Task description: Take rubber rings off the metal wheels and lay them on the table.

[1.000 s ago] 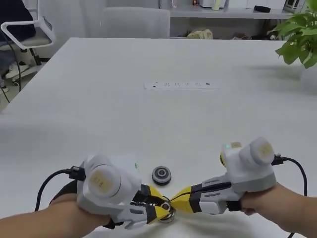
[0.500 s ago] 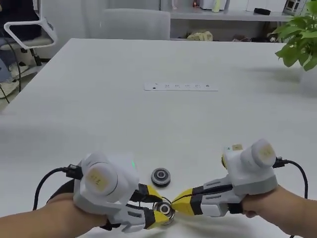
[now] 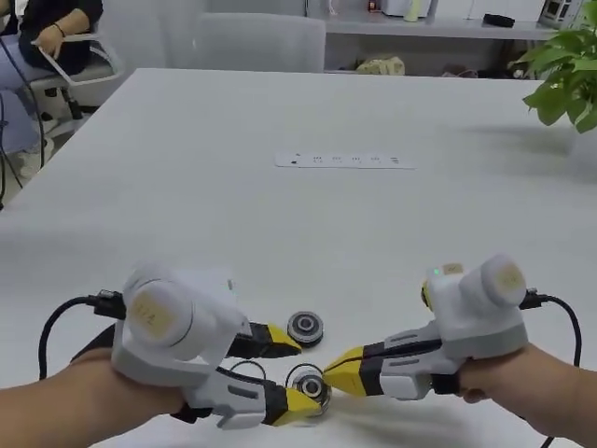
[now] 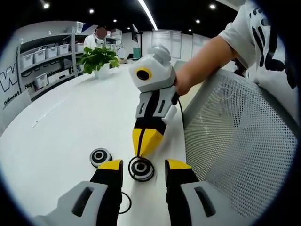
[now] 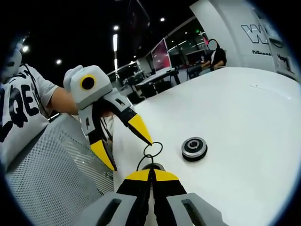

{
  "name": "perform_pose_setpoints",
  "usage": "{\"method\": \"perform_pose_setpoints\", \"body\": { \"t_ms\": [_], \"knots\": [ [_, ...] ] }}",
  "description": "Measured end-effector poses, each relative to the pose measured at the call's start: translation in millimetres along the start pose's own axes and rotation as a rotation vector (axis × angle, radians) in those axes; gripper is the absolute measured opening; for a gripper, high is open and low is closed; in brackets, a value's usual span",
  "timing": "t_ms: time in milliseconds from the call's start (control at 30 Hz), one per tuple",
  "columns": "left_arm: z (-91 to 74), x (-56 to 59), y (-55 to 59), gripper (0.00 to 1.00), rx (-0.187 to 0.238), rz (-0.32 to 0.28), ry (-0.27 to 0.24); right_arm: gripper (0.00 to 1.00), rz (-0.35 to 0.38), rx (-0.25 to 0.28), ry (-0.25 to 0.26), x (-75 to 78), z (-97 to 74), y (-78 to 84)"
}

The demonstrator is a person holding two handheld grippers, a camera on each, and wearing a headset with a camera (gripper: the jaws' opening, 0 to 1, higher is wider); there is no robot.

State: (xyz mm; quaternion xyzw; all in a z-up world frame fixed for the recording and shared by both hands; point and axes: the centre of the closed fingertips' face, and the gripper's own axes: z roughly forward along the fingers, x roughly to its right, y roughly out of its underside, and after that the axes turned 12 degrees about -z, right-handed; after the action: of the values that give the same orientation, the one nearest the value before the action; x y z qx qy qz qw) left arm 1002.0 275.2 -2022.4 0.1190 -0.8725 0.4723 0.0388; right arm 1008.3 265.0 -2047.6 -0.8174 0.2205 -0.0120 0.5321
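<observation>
Two small metal wheels lie near the table's front edge. The far wheel [image 3: 306,327] [image 4: 100,157] [image 5: 194,147] lies flat and apart from both grippers. The near wheel [image 3: 308,385] [image 4: 141,168] sits between the jaws of my left gripper [image 3: 294,371] [image 4: 144,165], which stands open and does not touch it. My right gripper [image 3: 328,364] [image 5: 151,175] is shut, its yellow tips against that wheel's rim. A thin black rubber ring [image 5: 153,149] [image 4: 124,202] lies in loops on the table beside the wheel. Whether the right tips pinch it cannot be told.
A white power strip [image 3: 344,161] lies mid-table. A potted plant [image 3: 567,82] stands at the far right. A person sits on a chair [image 3: 56,47] at the far left, and shelves line the back wall. Behind my hands is a mesh chair back [image 4: 235,141].
My left gripper has opened and drawn back to the left, letting go of the near wheel. The right gripper stays shut at that wheel. The head camera has shifted slightly.
</observation>
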Motion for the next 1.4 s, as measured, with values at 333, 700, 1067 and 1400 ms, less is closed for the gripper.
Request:
{"method": "perform_pose_setpoints", "body": {
  "t_ms": [333,700,1067,1400],
  "knots": [
    [-21.0,0.3,-5.8,0.44,0.050,-0.024,-0.020,0.00,-0.002,0.012,-0.007,-3.2,0.1,-5.2],
    [-44.2,4.1,-8.7,0.53,0.102,-0.051,-0.044,0.00,-0.003,0.025,-0.008,-4.7,-0.4,-12.6],
    [-65.8,-3.3,-5.6,0.64,0.130,-0.081,-0.094,0.00,-0.011,0.032,-0.008,-2.2,4.1,-24.0],
    [-75.6,-7.2,-3.4,0.70,0.147,-0.098,-0.123,0.00,-0.009,0.039,-0.023,-4.6,15.3,-31.2]
  ]
}}
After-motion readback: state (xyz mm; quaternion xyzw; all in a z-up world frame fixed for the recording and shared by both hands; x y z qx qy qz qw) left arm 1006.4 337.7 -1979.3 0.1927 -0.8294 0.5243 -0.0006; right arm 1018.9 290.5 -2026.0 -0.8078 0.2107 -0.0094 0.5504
